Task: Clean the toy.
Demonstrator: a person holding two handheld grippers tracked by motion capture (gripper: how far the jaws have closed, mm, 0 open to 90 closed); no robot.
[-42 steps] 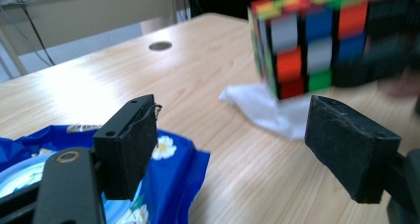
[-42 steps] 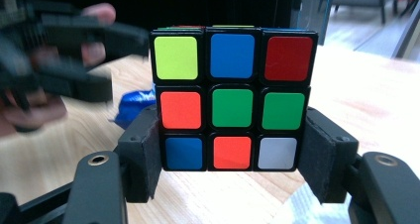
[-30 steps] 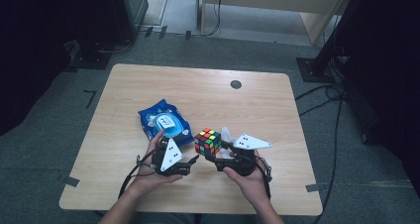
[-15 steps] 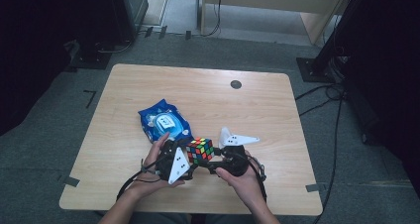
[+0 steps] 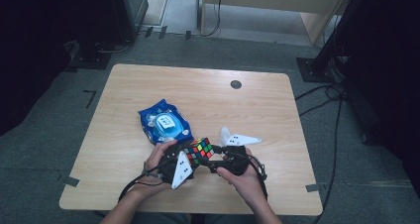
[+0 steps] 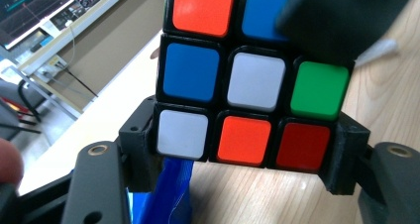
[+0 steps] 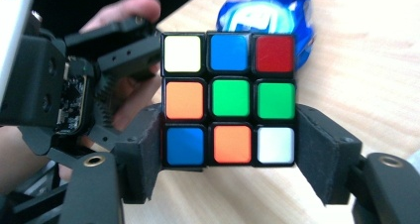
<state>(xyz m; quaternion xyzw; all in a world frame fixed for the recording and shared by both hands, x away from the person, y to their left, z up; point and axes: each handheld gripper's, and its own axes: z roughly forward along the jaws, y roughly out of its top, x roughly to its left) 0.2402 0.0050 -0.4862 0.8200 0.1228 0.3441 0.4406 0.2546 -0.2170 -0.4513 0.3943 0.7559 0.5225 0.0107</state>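
Observation:
A scrambled Rubik's cube is held just above the wooden table, near its front edge, between both grippers. My left gripper comes in from the left. Its jaws have just been closing with the cube between them, and in the left gripper view its pads press both sides of the bottom row of the cube. My right gripper comes in from the right and is shut on the lowest layer of the cube. The left gripper's body shows beside it.
A blue pack of wet wipes lies on the table just behind the left hand. A small dark round disc sits near the table's far edge. Cables trail from both grippers toward the person.
My left gripper has moved right to the cube and closed its jaws onto it. The cube sits slightly nearer the front edge. The right gripper keeps its hold.

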